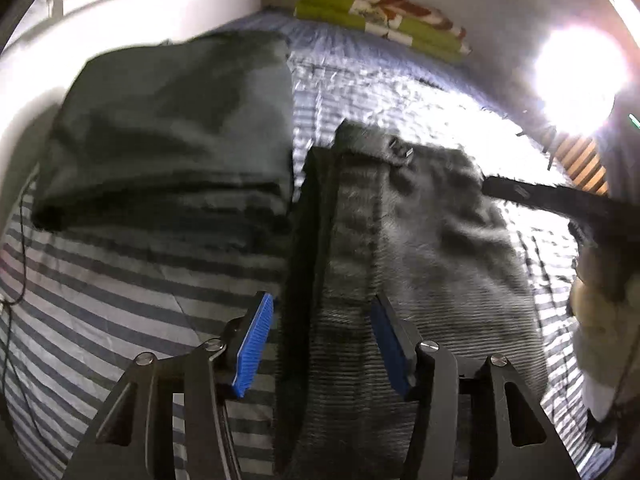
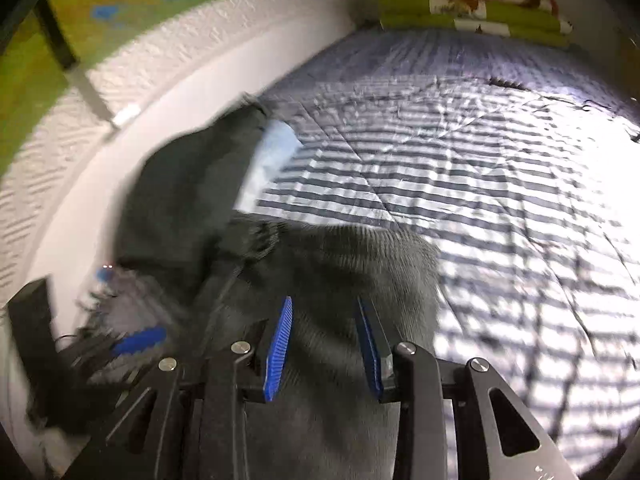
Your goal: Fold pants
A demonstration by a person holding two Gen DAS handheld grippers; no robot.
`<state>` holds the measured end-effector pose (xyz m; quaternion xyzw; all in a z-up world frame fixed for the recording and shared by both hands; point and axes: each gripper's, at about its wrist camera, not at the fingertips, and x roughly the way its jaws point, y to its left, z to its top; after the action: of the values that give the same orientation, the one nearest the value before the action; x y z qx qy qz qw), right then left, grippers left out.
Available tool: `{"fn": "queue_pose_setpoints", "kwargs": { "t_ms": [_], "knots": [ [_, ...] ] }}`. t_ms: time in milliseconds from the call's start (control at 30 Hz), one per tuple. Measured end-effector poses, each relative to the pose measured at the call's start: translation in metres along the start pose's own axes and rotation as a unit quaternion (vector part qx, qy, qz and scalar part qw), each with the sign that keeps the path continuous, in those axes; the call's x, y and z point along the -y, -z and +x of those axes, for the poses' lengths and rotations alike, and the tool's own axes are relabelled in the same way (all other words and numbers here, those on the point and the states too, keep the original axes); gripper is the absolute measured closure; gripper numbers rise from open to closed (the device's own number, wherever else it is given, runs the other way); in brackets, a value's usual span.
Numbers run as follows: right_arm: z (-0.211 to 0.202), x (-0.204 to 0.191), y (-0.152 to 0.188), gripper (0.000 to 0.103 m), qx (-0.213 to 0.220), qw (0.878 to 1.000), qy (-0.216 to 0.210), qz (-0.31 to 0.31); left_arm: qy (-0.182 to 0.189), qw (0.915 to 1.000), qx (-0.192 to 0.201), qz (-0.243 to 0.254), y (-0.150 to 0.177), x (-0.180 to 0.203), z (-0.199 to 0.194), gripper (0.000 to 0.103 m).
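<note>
Grey corduroy pants (image 1: 432, 240) lie folded on the striped bedcover (image 1: 100, 300), waistband and button at the far end. My left gripper (image 1: 322, 345) hovers open over the pants' near left edge, where a dark fold runs between its blue pads (image 1: 256, 344). In the right wrist view my right gripper (image 2: 324, 349) is open just above the pants (image 2: 340, 264), with nothing pinched. The right gripper's black body (image 1: 560, 200) reaches in from the right, held by a gloved hand (image 1: 600, 304). The left gripper (image 2: 136, 340) shows blurred at lower left.
A stack of dark folded clothes (image 1: 168, 128) sits left of the pants, also in the right wrist view (image 2: 180, 200). A green, red and white folded blanket (image 1: 380, 12) lies at the far end. A white wall (image 1: 132, 4) borders the left; a bright light (image 1: 576, 76) glares at right.
</note>
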<state>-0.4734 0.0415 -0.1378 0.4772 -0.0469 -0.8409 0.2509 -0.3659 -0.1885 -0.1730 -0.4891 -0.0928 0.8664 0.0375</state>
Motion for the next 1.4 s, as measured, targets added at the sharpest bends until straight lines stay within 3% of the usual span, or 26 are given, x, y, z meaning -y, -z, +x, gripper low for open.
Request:
{"fn": "queue_pose_setpoints", "kwargs": {
  "t_ms": [133, 233, 300, 367, 433, 500, 600, 733, 867, 933, 1033, 1100, 1167, 1267, 1367, 1400],
  "knots": [
    [0.06, -0.006, -0.017, 0.074, -0.032, 0.999, 0.006, -0.003, -0.025, 0.9989, -0.034, -0.02, 0.006, -0.021, 0.026, 0.047],
    [0.067, -0.012, -0.024, 0.074, -0.04, 0.999, -0.001, -0.006, -0.023, 0.9982, -0.036, -0.043, 0.002, -0.034, 0.027, 0.047],
    [0.056, -0.01, -0.028, 0.074, -0.043, 0.999, -0.011, -0.006, -0.029, 0.9982, -0.02, -0.049, -0.002, -0.036, 0.019, 0.048],
    [0.032, 0.002, -0.023, 0.072, -0.032, 0.998, -0.043, 0.019, -0.01, 0.998, -0.008, -0.063, -0.007, -0.038, 0.012, 0.041],
    [0.015, 0.015, -0.014, 0.057, -0.012, 0.996, -0.064, 0.055, 0.018, 0.9964, 0.0, -0.082, -0.009, -0.04, 0.009, 0.022],
    [-0.008, 0.033, 0.002, 0.052, 0.01, 0.994, -0.071, 0.088, 0.045, 0.9951, 0.001, -0.088, -0.012, -0.037, 0.011, 0.017],
    [-0.024, 0.054, 0.028, 0.051, 0.012, 0.992, -0.065, 0.108, 0.058, 0.9936, -0.011, -0.097, -0.011, -0.033, 0.022, 0.01],
    [-0.022, 0.063, 0.048, 0.051, -0.005, 0.992, -0.063, 0.109, 0.069, 0.9898, -0.045, -0.116, -0.013, -0.029, 0.047, 0.009],
    [-0.004, 0.064, 0.053, 0.051, -0.038, 0.987, -0.083, 0.13, 0.061, 0.9908, -0.041, -0.114, -0.015, -0.021, 0.058, 0.003],
    [-0.006, 0.057, 0.056, 0.051, -0.027, 0.99, -0.081, 0.11, 0.055, 0.9925, -0.04, -0.102, -0.014, -0.016, 0.061, 0.001],
    [0.003, 0.045, 0.058, 0.05, -0.043, 0.995, -0.058, 0.074, 0.053, 0.9939, -0.041, -0.088, -0.015, -0.012, 0.063, 0.001],
    [0.019, 0.051, 0.058, 0.045, -0.064, 0.989, -0.083, 0.107, 0.055, 0.9937, -0.041, -0.089, -0.016, -0.011, 0.065, 0.001],
    [0.024, 0.055, 0.056, 0.038, -0.055, 0.984, -0.116, 0.123, 0.051, 0.9943, -0.04, -0.085, -0.016, -0.007, 0.066, 0.001],
    [0.033, 0.047, 0.049, 0.038, -0.056, 0.983, -0.136, 0.114, 0.044, 0.9962, -0.033, -0.068, -0.017, 0.004, 0.069, 0.006],
    [0.041, 0.036, 0.044, 0.043, -0.054, 0.983, -0.14, 0.102, 0.062, 0.9957, -0.028, -0.063, -0.015, 0.009, 0.068, 0.027],
    [0.041, 0.034, 0.044, 0.051, -0.054, 0.985, -0.136, 0.096, 0.067, 0.9952, -0.028, -0.065, -0.015, 0.012, 0.068, 0.034]
  ]
}}
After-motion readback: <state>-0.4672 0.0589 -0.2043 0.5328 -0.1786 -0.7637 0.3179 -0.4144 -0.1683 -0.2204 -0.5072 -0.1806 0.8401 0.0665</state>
